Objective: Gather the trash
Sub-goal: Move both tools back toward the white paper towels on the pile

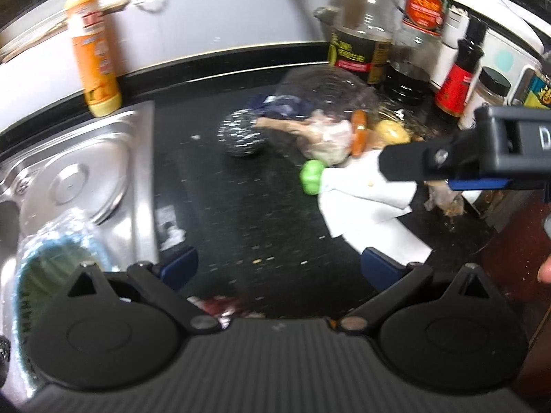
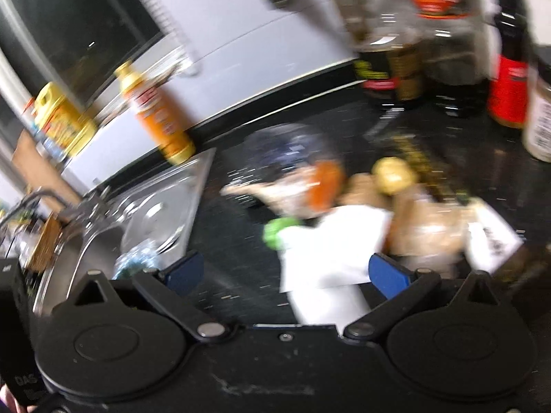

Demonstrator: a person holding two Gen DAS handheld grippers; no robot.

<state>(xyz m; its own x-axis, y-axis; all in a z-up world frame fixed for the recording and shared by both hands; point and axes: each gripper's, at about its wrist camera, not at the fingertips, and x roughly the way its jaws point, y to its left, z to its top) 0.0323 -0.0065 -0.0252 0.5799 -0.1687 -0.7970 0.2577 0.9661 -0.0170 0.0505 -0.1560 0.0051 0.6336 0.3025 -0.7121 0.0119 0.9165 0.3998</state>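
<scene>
**Status: Both Grippers Above Countertop, Trash Not Grasped**

The left gripper (image 1: 279, 268) is held over the dark speckled countertop (image 1: 241, 206) with its blue-padded fingers (image 1: 179, 266) spread wide and nothing between them. The right gripper (image 2: 286, 272) is likewise spread wide and empty; its right finger pad overlaps the white paper napkin (image 2: 327, 251) in view, though contact cannot be confirmed (the right wrist picture is motion-blurred).

Trash location: the napkin lies on the countertop right of centre. A green crumpled lump (image 1: 311, 176) sits at its left corner, touching it. Behind these lies a heap of food scraps (image 1: 323, 134) with an orange piece (image 1: 360, 130) and a yellowish potato-like item (image 1: 392, 130). A foil ball (image 1: 241, 134) rests just left of the heap.

Surroundings: a steel sink (image 1: 86, 172) borders the countertop on the left, with an orange bottle (image 1: 93, 48) standing at its rear corner. Sauce bottles (image 1: 361, 44) stand along the back wall at right.
</scene>
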